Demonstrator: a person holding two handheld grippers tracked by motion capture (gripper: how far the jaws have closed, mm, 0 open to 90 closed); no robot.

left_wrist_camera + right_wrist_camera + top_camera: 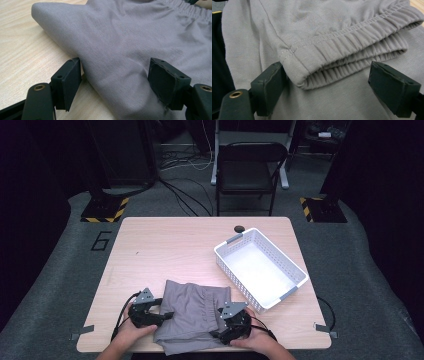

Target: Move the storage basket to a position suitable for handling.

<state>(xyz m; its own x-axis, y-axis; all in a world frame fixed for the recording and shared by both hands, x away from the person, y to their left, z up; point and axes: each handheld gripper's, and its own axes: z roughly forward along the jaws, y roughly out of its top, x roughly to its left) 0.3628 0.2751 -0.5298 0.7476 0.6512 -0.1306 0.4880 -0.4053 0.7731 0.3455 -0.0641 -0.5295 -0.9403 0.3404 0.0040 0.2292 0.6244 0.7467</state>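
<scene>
**A:** What's in the middle of things?

**B:** A folded pair of grey knit-fabric shorts with an elastic waistband point(192, 312), lying flat at the near edge of the pale wooden table point(165, 245), between the person's two hands.

**A:** How would it handle?

**B:** By the look of it, light, soft and limp. It should sag and unfold if lifted by one layer alone. The gathered waistband point(352, 45) is the thickest, firmest part, so pinching through all the stacked layers there looks the safest hold. The smooth folded edge point(75, 47) on the other side would serve as a second hold.

**A:** And the claws?

**B:** The left gripper point(167, 315) sits at the cloth's left edge, jaws spread, with the fold of fabric between them; one pad just touches it but nothing is pinched. The right gripper point(220, 327) faces the waistband, jaws also spread either side of the elastic hem, not pressing.

**A:** Anything farther out?

**B:** A white slotted plastic basket with grey handles point(295, 270) stands empty, to the right and farther back, apart from the shorts. Beyond the table, a black folding chair point(250, 167).
</scene>
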